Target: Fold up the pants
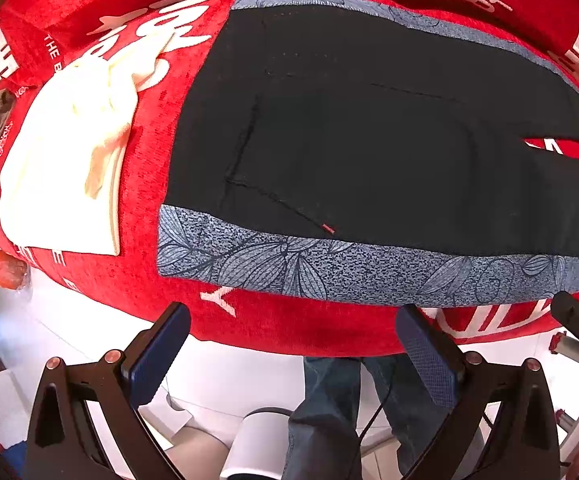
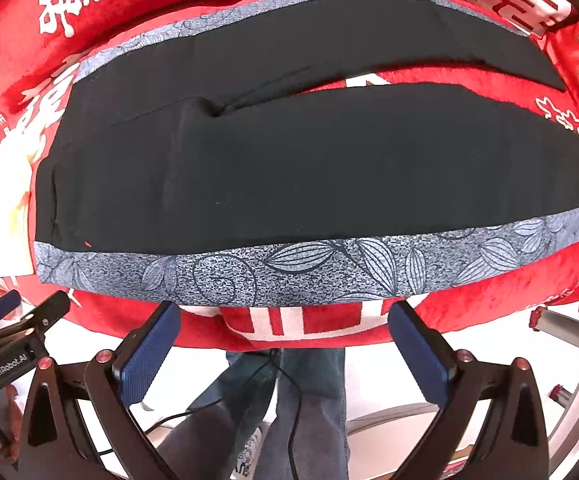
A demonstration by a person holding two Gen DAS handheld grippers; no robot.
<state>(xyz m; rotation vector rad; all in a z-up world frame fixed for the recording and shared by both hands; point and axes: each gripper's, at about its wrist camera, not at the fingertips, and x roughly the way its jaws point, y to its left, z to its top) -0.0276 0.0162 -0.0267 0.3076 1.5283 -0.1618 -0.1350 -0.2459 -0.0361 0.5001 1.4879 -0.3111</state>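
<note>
We see the desk under its red cloth (image 1: 249, 332), with the black pants (image 2: 289, 168) spread flat across it, legs slightly apart, grey floral side stripe (image 2: 289, 276) along the near edge. A cream garment (image 1: 61, 160) lies just beside the waistband. Our left gripper (image 1: 289, 344) and right gripper (image 2: 285, 336) hover off the near edge, fingers (image 2: 149, 344) spread wide, holding nothing. Pinching red cloth along with the stripe could drag everything askew.
</note>
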